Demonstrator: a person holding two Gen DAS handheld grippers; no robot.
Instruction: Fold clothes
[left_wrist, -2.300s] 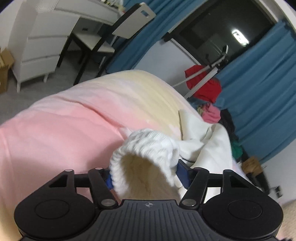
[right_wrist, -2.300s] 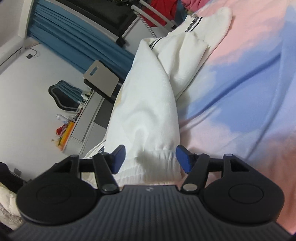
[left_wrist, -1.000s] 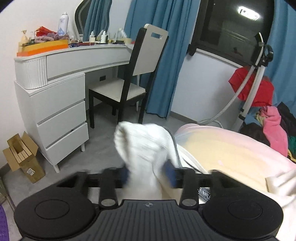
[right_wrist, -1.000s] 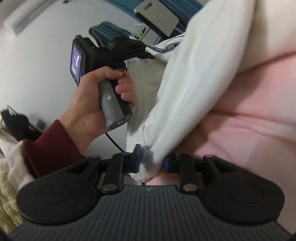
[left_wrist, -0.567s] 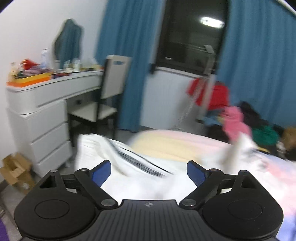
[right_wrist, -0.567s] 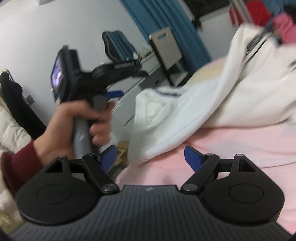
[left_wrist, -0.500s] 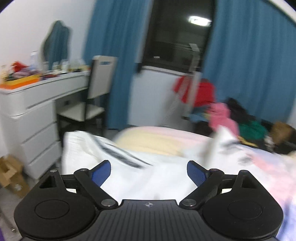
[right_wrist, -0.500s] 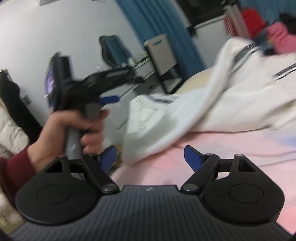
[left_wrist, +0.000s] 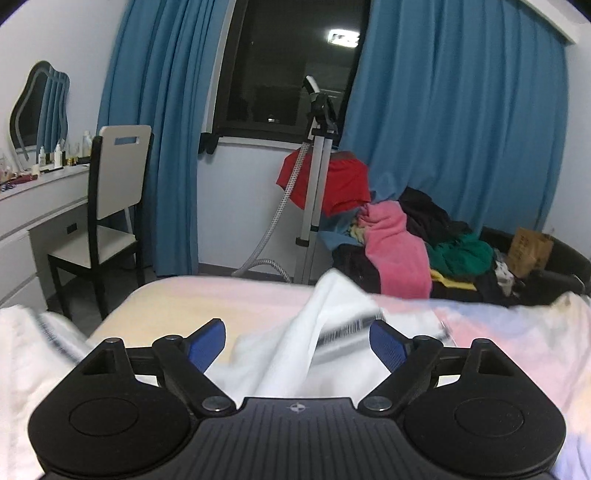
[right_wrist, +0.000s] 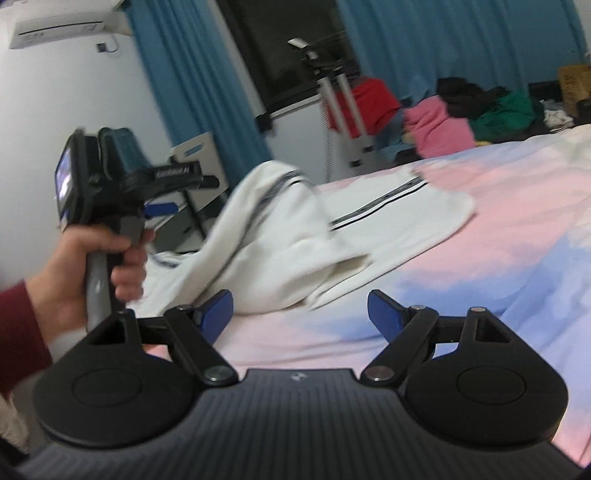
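step: white garment (right_wrist: 295, 236) is released on bed (right_wrist: 498, 258) | left gripper (left_wrist: 297, 343) and right gripper (right_wrist: 299, 308) jaws just opened, spread, nothing pinched | advice: cloth is flattened before next fold is taken

- Our left gripper (left_wrist: 297, 341) has just eased in slightly, jaws wide, gripping nothing.
- Our right gripper (right_wrist: 300, 312) gapes too.
- Our left hand (right_wrist: 79, 271) clasps its handle.

No readable text: lettering on the cardboard box (left_wrist: 529, 246) too blurred.
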